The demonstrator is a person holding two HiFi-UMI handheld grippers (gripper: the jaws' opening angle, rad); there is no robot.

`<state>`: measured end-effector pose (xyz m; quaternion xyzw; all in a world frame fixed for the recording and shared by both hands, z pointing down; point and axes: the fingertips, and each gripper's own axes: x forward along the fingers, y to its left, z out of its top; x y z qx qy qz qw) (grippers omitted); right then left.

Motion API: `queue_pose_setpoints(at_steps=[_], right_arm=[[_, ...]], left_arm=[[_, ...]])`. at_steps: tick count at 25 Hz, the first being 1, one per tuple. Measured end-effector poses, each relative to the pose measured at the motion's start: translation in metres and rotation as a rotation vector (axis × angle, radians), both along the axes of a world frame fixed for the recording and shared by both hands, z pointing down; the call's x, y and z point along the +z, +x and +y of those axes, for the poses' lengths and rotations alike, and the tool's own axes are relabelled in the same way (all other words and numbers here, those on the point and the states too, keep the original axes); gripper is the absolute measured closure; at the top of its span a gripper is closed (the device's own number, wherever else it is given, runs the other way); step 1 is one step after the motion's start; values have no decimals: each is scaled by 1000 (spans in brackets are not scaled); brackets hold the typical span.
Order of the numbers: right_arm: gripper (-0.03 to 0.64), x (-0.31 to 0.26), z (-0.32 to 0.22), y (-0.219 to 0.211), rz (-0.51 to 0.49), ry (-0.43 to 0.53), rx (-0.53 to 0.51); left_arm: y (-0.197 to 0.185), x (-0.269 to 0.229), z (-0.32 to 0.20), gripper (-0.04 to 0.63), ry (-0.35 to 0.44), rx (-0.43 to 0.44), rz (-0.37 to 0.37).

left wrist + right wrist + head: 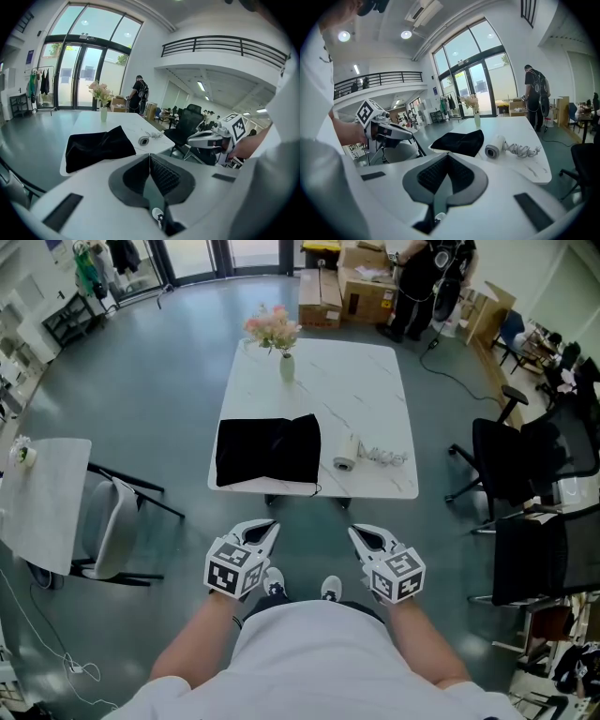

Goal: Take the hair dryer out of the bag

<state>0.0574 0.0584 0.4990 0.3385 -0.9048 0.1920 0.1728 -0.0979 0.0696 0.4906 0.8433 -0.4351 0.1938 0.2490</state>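
Note:
A black bag (267,451) lies flat on the near left part of the white table (319,371). The white hair dryer (347,454) rests on the table just right of the bag, with its coiled cord (382,456) beside it. Both grippers hang in front of my body, short of the table's near edge. My left gripper (267,529) is shut and empty, and my right gripper (359,532) is the same. In the left gripper view the bag (96,145) and dryer (144,140) sit beyond the closed jaws (150,157). The right gripper view shows the bag (459,140) and dryer (494,147) ahead of the gripper (447,157).
A vase of pink flowers (284,357) stands at the table's far left. Black office chairs (511,465) stand to the right. A grey chair (108,521) and a small white table (47,502) are at the left. A person (422,277) stands by cardboard boxes (337,287) at the back.

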Motion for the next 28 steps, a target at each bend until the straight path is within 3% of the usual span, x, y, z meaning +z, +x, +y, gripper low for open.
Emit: queue_pose_setpoints(at_steps=[28], right_arm=[[601, 0, -4, -10, 3, 1, -7]], left_arm=[[-3, -3, -6, 578, 9, 48, -29]])
